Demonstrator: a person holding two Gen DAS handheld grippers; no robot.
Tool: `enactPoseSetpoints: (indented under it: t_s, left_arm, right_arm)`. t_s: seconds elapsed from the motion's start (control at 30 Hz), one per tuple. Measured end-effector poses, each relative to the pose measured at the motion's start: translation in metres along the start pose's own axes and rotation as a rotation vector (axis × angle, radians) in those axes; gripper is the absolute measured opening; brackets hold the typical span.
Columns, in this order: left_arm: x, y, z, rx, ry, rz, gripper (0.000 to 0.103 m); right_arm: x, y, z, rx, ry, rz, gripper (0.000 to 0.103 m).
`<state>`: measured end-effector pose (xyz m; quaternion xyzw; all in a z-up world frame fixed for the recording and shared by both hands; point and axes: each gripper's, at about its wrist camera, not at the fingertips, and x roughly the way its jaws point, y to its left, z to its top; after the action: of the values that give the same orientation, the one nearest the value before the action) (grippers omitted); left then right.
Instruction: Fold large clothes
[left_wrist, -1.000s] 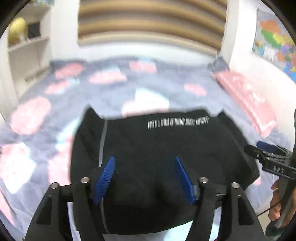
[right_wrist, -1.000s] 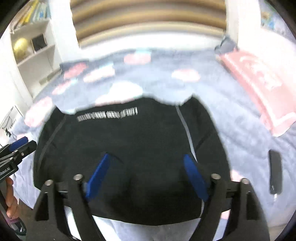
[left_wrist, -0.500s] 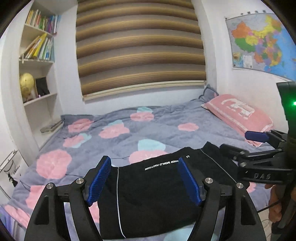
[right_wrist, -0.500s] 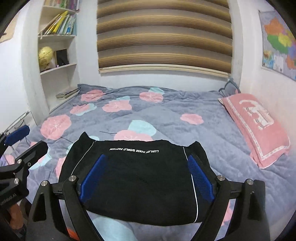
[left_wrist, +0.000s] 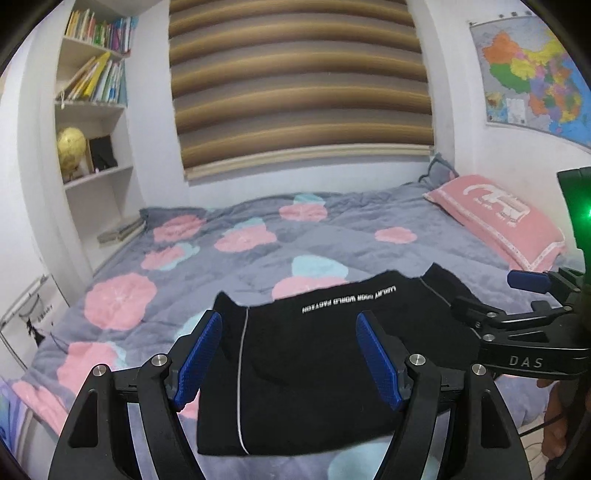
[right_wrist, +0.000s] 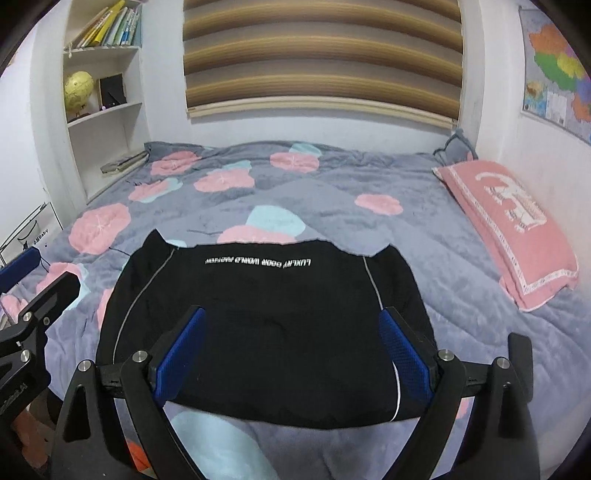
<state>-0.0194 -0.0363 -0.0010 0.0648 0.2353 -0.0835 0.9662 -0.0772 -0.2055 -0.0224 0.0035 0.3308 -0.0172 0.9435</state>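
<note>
A black garment (left_wrist: 306, 354) (right_wrist: 266, 314) with thin white piping and a line of white lettering lies folded into a rectangle on the near part of the bed. My left gripper (left_wrist: 289, 321) hovers open over its near left part, blue pads apart, nothing between them. My right gripper (right_wrist: 292, 314) stands wide open above the garment's near edge, also holding nothing. In the left wrist view the right gripper (left_wrist: 491, 293) shows at the right edge. In the right wrist view the left gripper (right_wrist: 40, 273) shows at the left edge.
The bed carries a grey blanket (right_wrist: 369, 177) with pink and light-blue flowers. A pink pillow (right_wrist: 509, 221) lies along the right wall. White shelves (left_wrist: 92, 110) with books and a globe stand at the left. A striped blind hangs behind the bed.
Both grippers have drawn back from the garment and risen, and the views tilted up from the cloth to the room. The right jaws have spread a little wider.
</note>
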Motion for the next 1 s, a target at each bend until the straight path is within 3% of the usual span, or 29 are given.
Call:
enactPoseSetpoints:
  t_s: [0.3,1.0]
  left_arm:
    - [0.034,0.007,-0.023,-0.065,0.126,-0.023,0.076]
    - [0.039,-0.003,-0.027,-0.041,0.151,-0.012,0.076]
  right_arm:
    - [0.031,0.001,-0.019,0.019,0.107,-0.001,0.095]
    - [0.045,-0.002,-0.029,0.030,0.156,0.018,0.095]
